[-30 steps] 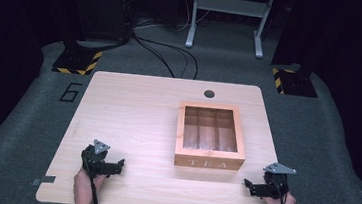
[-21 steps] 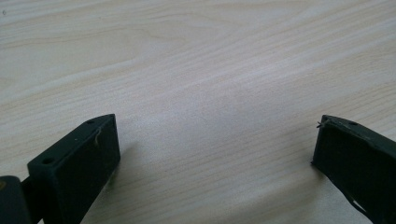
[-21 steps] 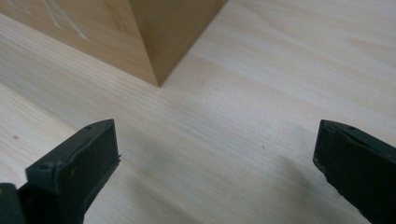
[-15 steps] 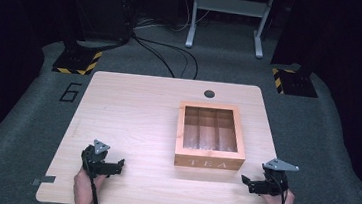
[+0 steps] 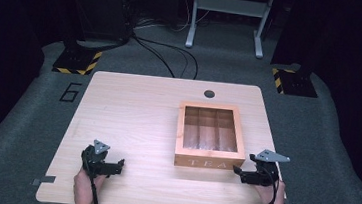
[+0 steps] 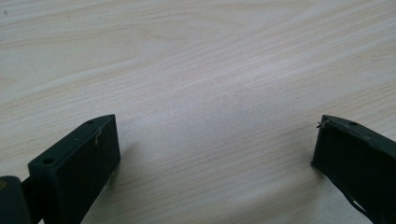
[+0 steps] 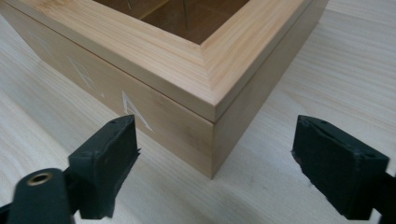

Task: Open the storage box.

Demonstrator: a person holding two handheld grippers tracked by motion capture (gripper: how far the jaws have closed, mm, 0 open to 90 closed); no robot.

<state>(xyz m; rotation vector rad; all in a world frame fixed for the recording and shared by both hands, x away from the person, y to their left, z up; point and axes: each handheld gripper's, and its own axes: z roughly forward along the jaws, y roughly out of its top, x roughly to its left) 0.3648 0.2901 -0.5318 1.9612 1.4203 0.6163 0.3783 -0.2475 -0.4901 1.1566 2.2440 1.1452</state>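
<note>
Both grippers gape: right gripper (image 5: 239, 174) at tea box (image 5: 210, 135) corner, left gripper (image 5: 117, 165) over table (image 5: 133, 107)

floor: grey carpet (image 5: 27, 117), painted "6" (image 5: 71, 92) at table's 10 o'clock | table (image 5: 133, 112): light wood, round grommet hole (image 5: 209, 93) at its 12 o'clock edge | stands: yellow-black striped bases at 10 (image 5: 76, 60) and 2 o'clock (image 5: 294, 82) | cables (image 5: 173, 56) and white metal frame (image 5: 227, 16) at 12 o'clock | surroundings dark
</note>
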